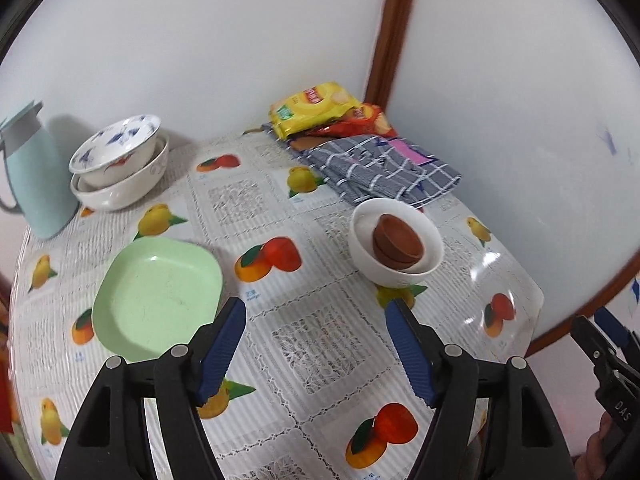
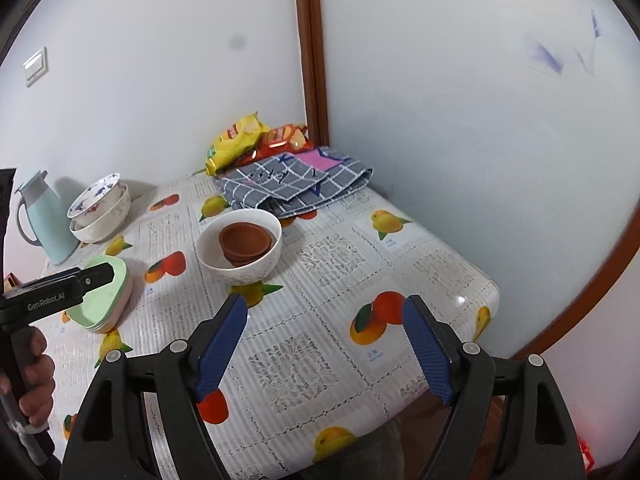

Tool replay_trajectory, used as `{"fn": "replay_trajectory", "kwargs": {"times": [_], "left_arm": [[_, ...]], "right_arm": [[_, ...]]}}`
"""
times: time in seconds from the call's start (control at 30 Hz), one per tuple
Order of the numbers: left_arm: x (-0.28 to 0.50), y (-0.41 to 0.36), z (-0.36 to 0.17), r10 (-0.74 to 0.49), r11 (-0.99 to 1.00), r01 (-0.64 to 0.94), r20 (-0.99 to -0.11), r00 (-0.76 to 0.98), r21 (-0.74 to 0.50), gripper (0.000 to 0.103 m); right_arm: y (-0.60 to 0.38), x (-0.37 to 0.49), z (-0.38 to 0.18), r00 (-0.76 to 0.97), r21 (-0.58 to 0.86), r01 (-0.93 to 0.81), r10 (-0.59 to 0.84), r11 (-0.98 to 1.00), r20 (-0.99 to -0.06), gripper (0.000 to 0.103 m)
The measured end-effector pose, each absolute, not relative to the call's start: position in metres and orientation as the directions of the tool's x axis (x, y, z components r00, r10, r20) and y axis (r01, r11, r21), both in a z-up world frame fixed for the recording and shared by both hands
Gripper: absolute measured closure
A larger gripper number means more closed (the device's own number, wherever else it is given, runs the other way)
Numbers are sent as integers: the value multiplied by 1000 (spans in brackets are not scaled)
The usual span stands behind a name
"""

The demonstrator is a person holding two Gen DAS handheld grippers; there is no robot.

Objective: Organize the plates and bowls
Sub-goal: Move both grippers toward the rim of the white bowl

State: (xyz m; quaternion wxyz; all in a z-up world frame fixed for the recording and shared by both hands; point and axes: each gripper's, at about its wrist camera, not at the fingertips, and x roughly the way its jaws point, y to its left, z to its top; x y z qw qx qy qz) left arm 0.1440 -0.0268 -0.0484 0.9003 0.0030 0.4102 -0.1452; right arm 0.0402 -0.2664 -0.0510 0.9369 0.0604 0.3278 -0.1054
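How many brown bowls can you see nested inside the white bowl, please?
2 brown bowls, stacked one inside the other in the white bowl near the middle of the table, in front of the checked cloth. A third could be hidden beneath them.

We find the small bowls (image 2: pixel 246 242) nested in the bowl (image 2: pixel 240 250), plates (image 2: pixel 102 298) left, cloth (image 2: pixel 296 186) behind.

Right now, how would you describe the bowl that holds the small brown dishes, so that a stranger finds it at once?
Start at the folded grey checked cloth in the table's far corner. Just in front of it stands a plain white round bowl on the fruit-patterned tablecloth. Unlike the stacked patterned bowls beside the pale blue jug, it alone holds brown clay dishes.
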Motion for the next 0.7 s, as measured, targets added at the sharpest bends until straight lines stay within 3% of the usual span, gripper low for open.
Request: {"fn": "replay_trajectory", "kwargs": {"times": [0.17, 0.33, 0.53, 0.7], "left_arm": [[137, -31, -47, -298, 946, 293, -724, 622, -137, 32], [137, -41, -48, -325, 938, 297, -755, 570, -180, 32], [134, -51, -48, -299, 947, 278, -761, 576, -162, 32], [143, -58, -49, -258, 962, 233, -754, 604, -143, 32]], "right_arm": [[-250, 38, -49, 765, -50, 233, -214, 971, -607, 24], [-247, 36, -48, 769, 8, 202, -153, 979, -620, 24], [-240, 44, -52, 758, -83, 182, -193, 980, -623, 24], [-242, 64, -59, 732, -62, 115, -126, 991, -670, 24]]}}
